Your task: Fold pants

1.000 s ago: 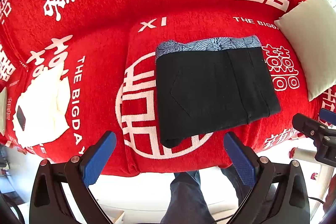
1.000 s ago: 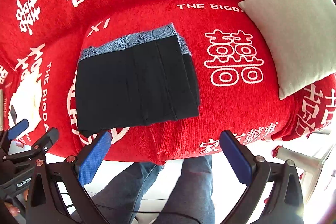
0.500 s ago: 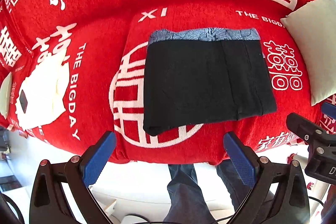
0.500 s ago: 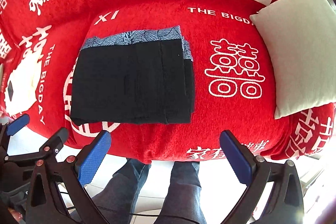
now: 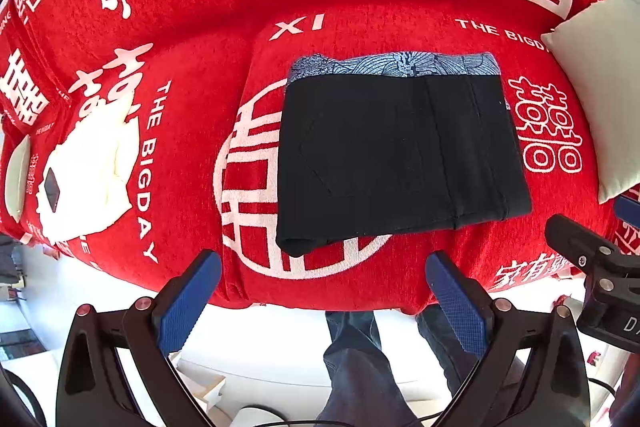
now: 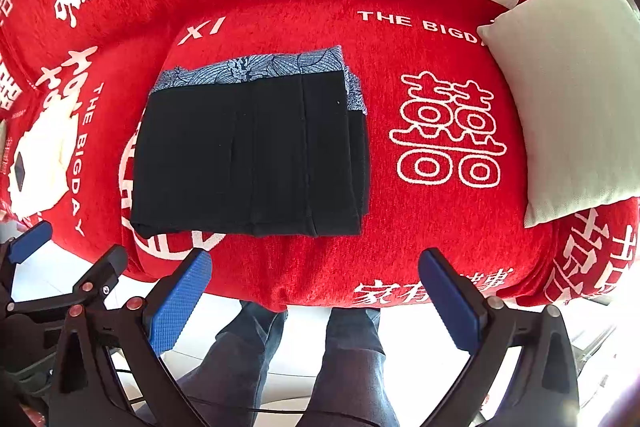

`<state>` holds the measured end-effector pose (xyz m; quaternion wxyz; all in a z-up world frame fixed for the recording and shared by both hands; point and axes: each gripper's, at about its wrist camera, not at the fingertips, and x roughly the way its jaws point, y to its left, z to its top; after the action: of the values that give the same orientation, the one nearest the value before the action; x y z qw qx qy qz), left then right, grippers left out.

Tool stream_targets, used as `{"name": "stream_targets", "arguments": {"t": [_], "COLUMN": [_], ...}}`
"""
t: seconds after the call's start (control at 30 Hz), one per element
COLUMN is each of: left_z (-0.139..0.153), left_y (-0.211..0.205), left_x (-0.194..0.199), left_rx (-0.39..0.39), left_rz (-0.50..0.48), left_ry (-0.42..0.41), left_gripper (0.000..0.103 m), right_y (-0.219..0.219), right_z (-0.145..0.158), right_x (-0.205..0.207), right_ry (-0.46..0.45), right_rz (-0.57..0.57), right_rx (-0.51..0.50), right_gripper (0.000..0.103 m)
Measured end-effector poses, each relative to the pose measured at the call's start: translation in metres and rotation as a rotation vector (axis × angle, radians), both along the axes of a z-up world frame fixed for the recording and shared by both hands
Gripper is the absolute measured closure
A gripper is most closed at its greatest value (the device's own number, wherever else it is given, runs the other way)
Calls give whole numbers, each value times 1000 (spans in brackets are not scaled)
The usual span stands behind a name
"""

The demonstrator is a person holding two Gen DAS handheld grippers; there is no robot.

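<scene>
The black pants (image 5: 400, 155) lie folded into a flat rectangle on the red sofa seat (image 5: 360, 279), with a blue patterned waistband strip along the far edge. They also show in the right wrist view (image 6: 252, 155). My left gripper (image 5: 324, 303) is open and empty, held off the sofa's front edge, below the pants. My right gripper (image 6: 316, 303) is open and empty, also in front of the sofa edge. Neither touches the pants.
A beige cushion (image 6: 572, 99) leans at the sofa's right end. A white garment (image 5: 88, 179) with a dark tag lies on the left of the seat. The person's legs (image 6: 348, 367) stand on the white floor below. The right gripper's body (image 5: 600, 275) shows at the left view's right edge.
Both grippers have stayed open and drifted slightly in front of the sofa; the view of the pants shifts a little. The folded pants have not moved.
</scene>
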<state>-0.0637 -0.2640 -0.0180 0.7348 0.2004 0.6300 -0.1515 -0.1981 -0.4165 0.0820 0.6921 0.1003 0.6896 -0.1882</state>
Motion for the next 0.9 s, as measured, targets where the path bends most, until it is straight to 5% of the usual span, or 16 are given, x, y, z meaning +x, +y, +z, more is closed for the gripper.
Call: {"name": "stream_targets", "arguments": {"t": [0.9], "left_z": [-1], "left_y": [-1], "left_x": [-1], "left_rx": [-1], "left_rz": [-8], "left_ry": [-3], "left_gripper": [0], "right_y": [6], "right_z": [-1], "right_x": [3], "right_ry": [4], "right_rz": [7], "right_rx": [-11], "right_gripper": [0]}}
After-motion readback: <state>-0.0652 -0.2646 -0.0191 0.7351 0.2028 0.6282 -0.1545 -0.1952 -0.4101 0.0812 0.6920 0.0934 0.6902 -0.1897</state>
